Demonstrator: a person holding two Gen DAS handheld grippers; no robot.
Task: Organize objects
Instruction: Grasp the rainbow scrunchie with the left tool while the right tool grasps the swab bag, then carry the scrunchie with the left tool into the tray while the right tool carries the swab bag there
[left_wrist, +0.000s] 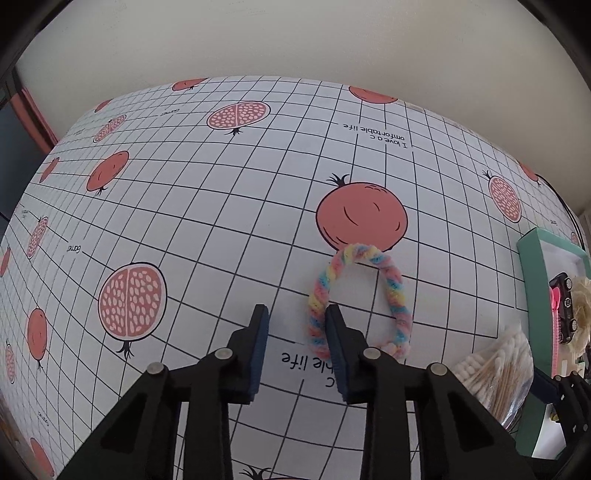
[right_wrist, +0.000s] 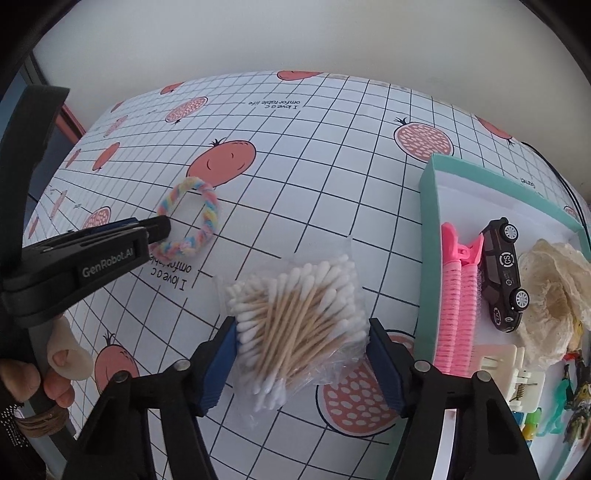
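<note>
The left gripper (left_wrist: 297, 325) stands spread beside the ring (left_wrist: 358, 301), one finger inside its loop; closing now may miss it. The right gripper (right_wrist: 301, 345), spread around the swab bag (right_wrist: 295, 328) at lower centre, could slip off slick plastic.

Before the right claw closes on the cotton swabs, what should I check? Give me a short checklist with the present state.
1. Right claw open: ok.
2. Bag of cotton swabs between its fingers: ok.
3. Teal box has free space at its far end: ok.
4. Left claw apart from the bag: ok; it is at the braided ring.
5. Left claw straddles the ring's strand: not ok, the strand lies beside one finger.
6. Bag sealed: cannot tell.
</note>
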